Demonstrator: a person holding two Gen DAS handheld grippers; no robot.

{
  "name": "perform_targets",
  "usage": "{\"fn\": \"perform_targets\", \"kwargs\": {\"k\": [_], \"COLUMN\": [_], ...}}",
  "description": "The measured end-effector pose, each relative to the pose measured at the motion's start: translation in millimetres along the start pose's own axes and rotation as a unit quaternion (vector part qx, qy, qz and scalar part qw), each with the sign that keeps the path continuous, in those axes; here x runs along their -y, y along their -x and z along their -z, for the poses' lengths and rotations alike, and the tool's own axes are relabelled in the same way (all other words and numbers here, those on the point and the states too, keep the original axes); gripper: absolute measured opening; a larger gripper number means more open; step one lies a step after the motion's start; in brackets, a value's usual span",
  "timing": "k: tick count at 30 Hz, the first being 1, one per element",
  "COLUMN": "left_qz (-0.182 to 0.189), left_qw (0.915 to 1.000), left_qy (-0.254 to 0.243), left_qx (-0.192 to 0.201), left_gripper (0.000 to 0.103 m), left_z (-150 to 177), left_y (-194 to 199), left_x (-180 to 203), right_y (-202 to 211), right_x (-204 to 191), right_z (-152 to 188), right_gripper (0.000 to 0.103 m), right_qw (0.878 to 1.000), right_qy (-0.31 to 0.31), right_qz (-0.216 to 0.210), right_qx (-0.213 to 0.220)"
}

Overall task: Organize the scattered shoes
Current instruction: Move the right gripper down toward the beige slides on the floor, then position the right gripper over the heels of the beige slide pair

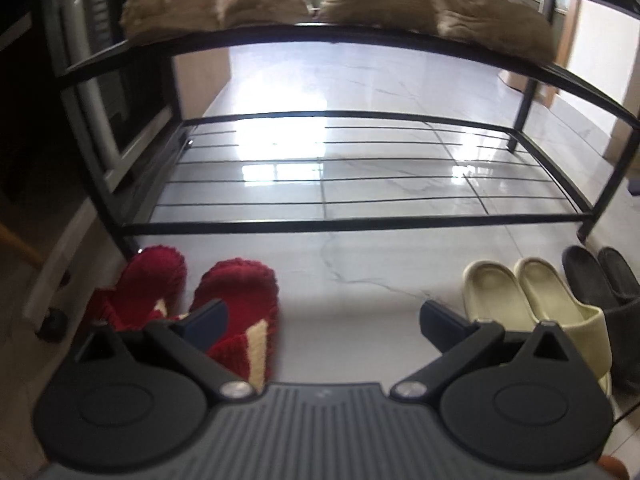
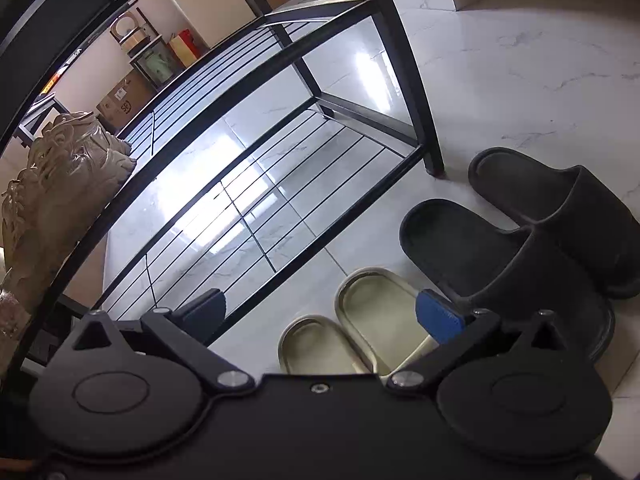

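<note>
A: Where are the shoes seen?

B: Three pairs are seen on the white marbled floor [image 1: 360, 264] in front of the black metal shoe rack [image 1: 352, 222]. In the left wrist view the red plush slippers [image 1: 224, 300] are found at the lower left, just before the rack's left leg. The cream slides [image 1: 532, 300] are placed at the lower right, and the black slides [image 1: 600, 276] are set just beside them at the right edge. A fourth pair, the tan fluffy slippers [image 1: 340, 0], is seen blurred on the upper shelf along the top of the frame.

A: And in the right wrist view?

B: The cream slides [image 2: 360, 320] are shown at the lower centre, side by side. The black slides [image 2: 520, 240] are shown at the right, near the rack's front leg. A tan fluffy slipper [image 2: 52, 192] is glimpsed at the left edge, on the upper shelf. The rack's bottom wire shelf [image 2: 248, 216] is crossed only by floor reflections.

A: How are the tongs held?

B: The left tongs [image 1: 320, 320] are held wide apart above bare floor, between the red and cream pairs, with nothing gripped. The right tongs [image 2: 320, 312] are likewise spread apart over the cream slides; whether the blue-padded finger [image 2: 438, 316] touches a slide cannot be told.

A: Anything beyond the rack?

B: Cardboard boxes [image 2: 124, 100] are seen against the far wall at the upper left of the right wrist view.
</note>
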State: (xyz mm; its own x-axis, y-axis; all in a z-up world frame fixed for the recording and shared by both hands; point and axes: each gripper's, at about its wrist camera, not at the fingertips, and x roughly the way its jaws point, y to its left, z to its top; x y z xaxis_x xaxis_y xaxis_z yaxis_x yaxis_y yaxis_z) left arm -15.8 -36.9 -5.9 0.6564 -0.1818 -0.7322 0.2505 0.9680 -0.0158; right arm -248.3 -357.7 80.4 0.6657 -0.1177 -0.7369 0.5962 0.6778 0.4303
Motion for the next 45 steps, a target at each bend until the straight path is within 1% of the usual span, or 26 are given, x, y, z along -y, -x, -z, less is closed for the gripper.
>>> {"fn": "perform_targets", "kwargs": {"k": [3,5,7,10,12,13,14,16,21,24,27,28,31,34,35,37,38,39,40,42,45], "left_qz": [0.003,0.011,0.039,0.084,0.092,0.094,0.095,0.092,0.082,0.057,0.042,0.037,0.038,0.046,0.049,0.04,0.033,0.029,0.029,0.036,0.043], "left_qw": [0.9999,0.9998,0.9986,0.9949,0.9939,0.9934,0.9929,0.9929,0.9939,0.9941,0.9934,0.9926,0.9905,0.9886,0.9888,0.9934,0.9956,0.997,0.9976,0.9974,0.9969], "left_qy": [-0.01,-0.011,-0.011,-0.015,-0.03,-0.04,-0.05,-0.054,0.009,0.046,0.069,0.08,0.098,0.111,0.112,0.086,0.071,0.055,0.042,0.039,0.046], "left_qx": [-0.008,-0.016,-0.034,-0.053,-0.052,-0.052,-0.052,-0.053,-0.074,-0.08,-0.082,-0.083,-0.089,-0.09,-0.085,-0.063,-0.052,-0.046,-0.046,-0.05,-0.048], "left_gripper": [0.102,0.102,0.102,0.102,0.102,0.102,0.102,0.102,0.102,0.102,0.102,0.102,0.102,0.102,0.102,0.102,0.102,0.102,0.102,0.102,0.102], "left_z": [2,3,3,4,8,10,12,14,9,4,0,0,-3,-7,-10,-12,-13,-14,-14,-16,-18], "left_y": [-1,-3,-9,-15,-17,-18,-18,-19,-27,-31,-33,-33,-34,-35,-33,-30,-28,-27,-28,-30,-30], "left_x": [10,16,26,43,52,55,56,56,30,10,-4,-9,-18,-22,-23,-18,-14,-11,-7,-5,-6], "right_y": [-4,-15,-21,-31,-36,-40,-44,-51,-70,-76,-85,-90,-101,-106,-109,-119,-124,-130,-135,-145,-153], "right_x": [-2,-4,-2,6,10,9,8,3,-8,-12,-19,-24,-42,-55,-59,-60,-59,-58,-57,-54,-51], "right_z": [-2,-7,-9,-12,-11,-9,-6,-1,14,20,26,30,43,48,48,45,45,46,48,52,56], "right_gripper": [0.103,0.103,0.103,0.103,0.103,0.103,0.103,0.103,0.103,0.103,0.103,0.103,0.098,0.096,0.096,0.094,0.089,0.087,0.082,0.081,0.081], "right_qw": [1.0,0.997,0.994,0.992,0.99,0.988,0.985,0.98,0.969,0.964,0.958,0.954,0.934,0.92,0.915,0.915,0.913,0.91,0.905,0.894,0.885], "right_qy": [0.01,0.042,0.054,0.043,0.041,0.053,0.063,0.082,0.116,0.13,0.152,0.175,0.253,0.299,0.312,0.301,0.296,0.296,0.298,0.307,0.313], "right_qz": [0.017,0.038,0.052,0.065,0.067,0.074,0.08,0.087,0.091,0.084,0.071,0.07,0.073,0.074,0.079,0.095,0.099,0.102,0.105,0.123,0.135], "right_qx": [-0.016,-0.058,-0.073,-0.099,-0.115,-0.128,-0.138,-0.157,-0.2,-0.216,-0.231,-0.233,-0.241,-0.244,-0.245,-0.252,-0.261,-0.272,-0.284,-0.302,-0.318]}}
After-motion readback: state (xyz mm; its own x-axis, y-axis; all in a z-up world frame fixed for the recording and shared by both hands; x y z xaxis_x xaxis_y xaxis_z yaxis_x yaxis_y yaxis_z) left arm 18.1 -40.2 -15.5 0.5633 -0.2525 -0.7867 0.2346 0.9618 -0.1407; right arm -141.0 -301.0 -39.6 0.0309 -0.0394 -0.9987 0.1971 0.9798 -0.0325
